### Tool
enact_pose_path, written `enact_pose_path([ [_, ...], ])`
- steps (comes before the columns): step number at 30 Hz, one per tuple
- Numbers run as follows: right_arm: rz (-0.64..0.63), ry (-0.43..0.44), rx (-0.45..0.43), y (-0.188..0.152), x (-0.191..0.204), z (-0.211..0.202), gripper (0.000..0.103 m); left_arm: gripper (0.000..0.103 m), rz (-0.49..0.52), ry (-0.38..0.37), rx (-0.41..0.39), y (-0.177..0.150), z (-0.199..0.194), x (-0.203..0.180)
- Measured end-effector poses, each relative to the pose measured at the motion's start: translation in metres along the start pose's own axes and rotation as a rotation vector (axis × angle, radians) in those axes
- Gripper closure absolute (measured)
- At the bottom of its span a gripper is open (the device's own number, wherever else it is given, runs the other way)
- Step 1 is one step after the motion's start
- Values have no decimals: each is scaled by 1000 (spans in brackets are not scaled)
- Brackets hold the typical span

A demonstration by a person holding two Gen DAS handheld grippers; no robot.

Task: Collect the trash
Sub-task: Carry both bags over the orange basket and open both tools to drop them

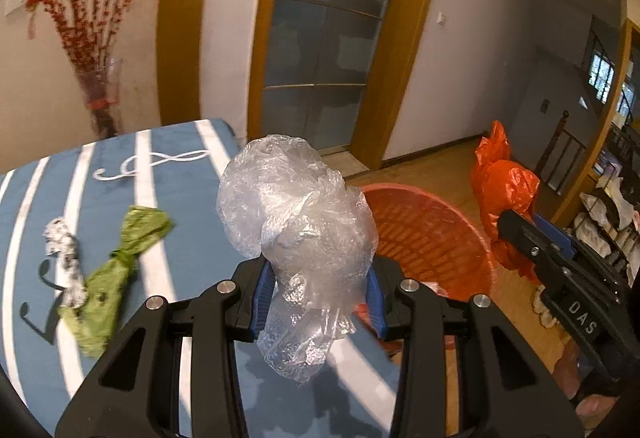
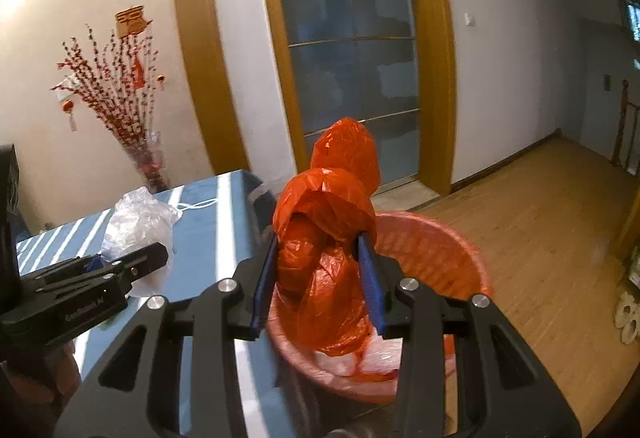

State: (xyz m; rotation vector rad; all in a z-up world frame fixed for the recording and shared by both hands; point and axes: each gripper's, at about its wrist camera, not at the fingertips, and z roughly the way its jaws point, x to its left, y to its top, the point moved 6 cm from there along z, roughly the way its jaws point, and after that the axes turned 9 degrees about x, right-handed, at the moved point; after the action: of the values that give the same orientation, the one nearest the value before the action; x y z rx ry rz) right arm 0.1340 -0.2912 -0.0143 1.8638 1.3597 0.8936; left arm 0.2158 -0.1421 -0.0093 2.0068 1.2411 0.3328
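My left gripper is shut on a crumpled clear plastic bag, held above the blue striped table's right edge. It shows again in the right wrist view as the clear bag in the left gripper. My right gripper is shut on a crumpled red plastic bag, hanging over the red mesh basket. The left wrist view has the red bag beyond the basket. White and clear scraps lie in the basket's bottom. A green wrapper and a foil scrap lie on the table.
The blue table with white stripes fills the left side. The basket stands on the wooden floor beside the table. Behind are a glass door with a wooden frame and a vase of red branches. A rack stands at far right.
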Motion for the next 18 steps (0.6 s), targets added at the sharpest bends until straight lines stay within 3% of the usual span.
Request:
enact_pose_path([
  [7, -12, -92, -24, -1, -30, -1, 64, 64, 37, -33, 16, 7, 19, -31],
  [18, 20, -130, -9, -3, -69, 13, 64, 64, 91, -41, 52, 10, 50, -68],
])
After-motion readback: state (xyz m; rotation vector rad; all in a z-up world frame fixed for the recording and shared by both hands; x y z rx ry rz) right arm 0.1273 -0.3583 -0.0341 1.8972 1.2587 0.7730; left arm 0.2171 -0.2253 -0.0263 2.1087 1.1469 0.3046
